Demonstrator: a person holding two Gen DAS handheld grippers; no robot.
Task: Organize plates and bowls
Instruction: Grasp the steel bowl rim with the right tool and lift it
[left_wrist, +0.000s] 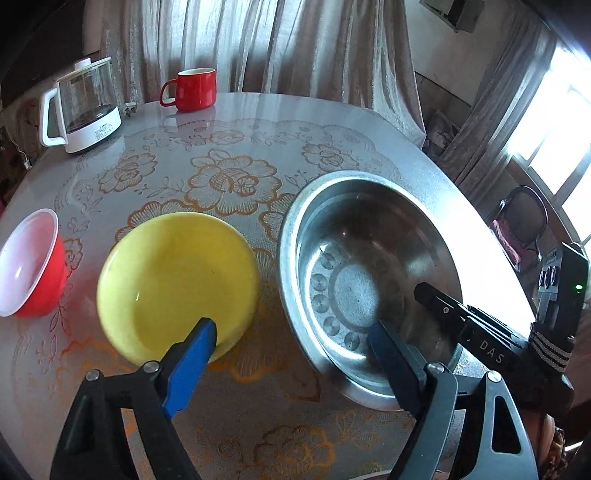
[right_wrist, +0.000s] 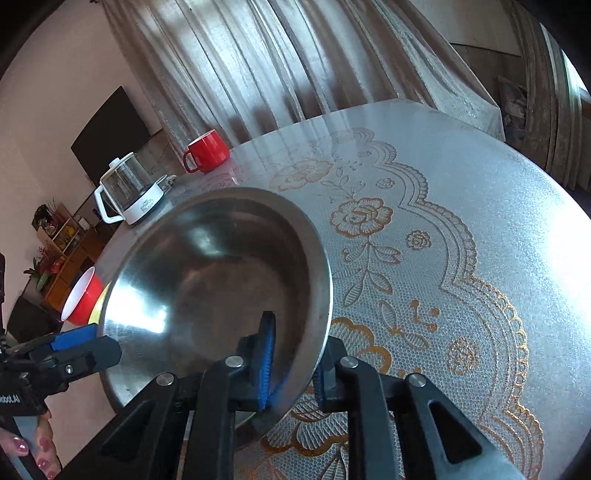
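Note:
A wide steel bowl (left_wrist: 369, 258) stands on the lace-patterned table (left_wrist: 229, 147), with a yellow plate (left_wrist: 173, 284) to its left and a red bowl with a white inside (left_wrist: 26, 262) further left. My left gripper (left_wrist: 291, 336) is open. One of its blue pads hovers over the plate's near rim, the other inside the steel bowl. My right gripper (right_wrist: 295, 369) is shut on the near rim of the steel bowl (right_wrist: 207, 280), one pad inside and one outside. It also shows in the left wrist view as the right gripper (left_wrist: 424, 291) reaching in from the right.
A glass kettle (left_wrist: 81, 110) and a red mug (left_wrist: 194, 88) stand at the table's far side, in front of a curtain. The table's right edge (left_wrist: 491, 236) curves close past the steel bowl. A hand with painted nails (right_wrist: 37, 450) holds the left tool.

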